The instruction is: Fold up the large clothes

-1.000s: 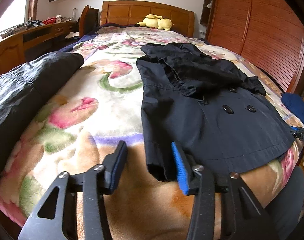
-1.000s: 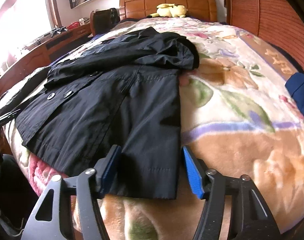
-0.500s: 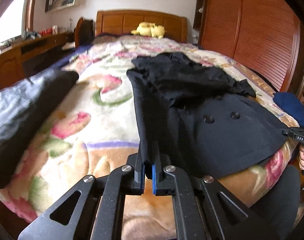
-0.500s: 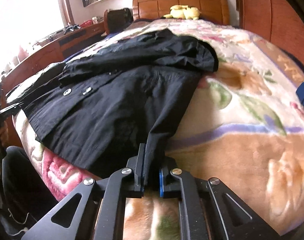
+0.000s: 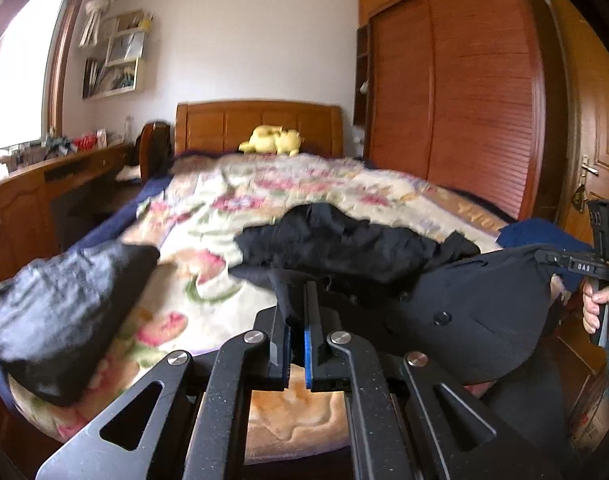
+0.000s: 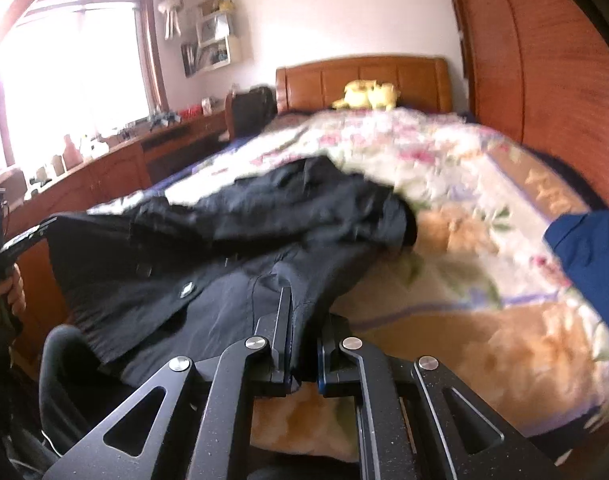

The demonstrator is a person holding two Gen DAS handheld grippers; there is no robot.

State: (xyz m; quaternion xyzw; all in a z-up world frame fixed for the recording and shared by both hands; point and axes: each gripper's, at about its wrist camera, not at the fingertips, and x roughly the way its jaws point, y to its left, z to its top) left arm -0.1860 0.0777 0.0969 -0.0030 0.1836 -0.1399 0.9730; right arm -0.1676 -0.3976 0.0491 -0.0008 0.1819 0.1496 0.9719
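A black buttoned coat (image 5: 444, 304) lies on the floral bed blanket (image 5: 288, 188), its near hem lifted off the bed. My left gripper (image 5: 297, 304) is shut on the coat's left sleeve cuff. My right gripper (image 6: 304, 312) is shut on the coat's right sleeve cuff; the coat also shows in the right wrist view (image 6: 224, 272). The far part of the coat is bunched into folds (image 5: 344, 240). Each view shows the other gripper at its edge, with the right one in the left wrist view (image 5: 576, 266).
A shiny black garment (image 5: 60, 308) lies at the bed's left edge. A blue garment (image 6: 592, 256) lies at the right edge. A yellow plush toy (image 5: 270, 140) sits by the wooden headboard. A desk (image 5: 32, 192) stands left, a wardrobe (image 5: 456, 92) right.
Both grippers closed on the coat's sleeve cuffs, then rose and pulled back. The near part of the coat came up off the blanket and the far part bunched.
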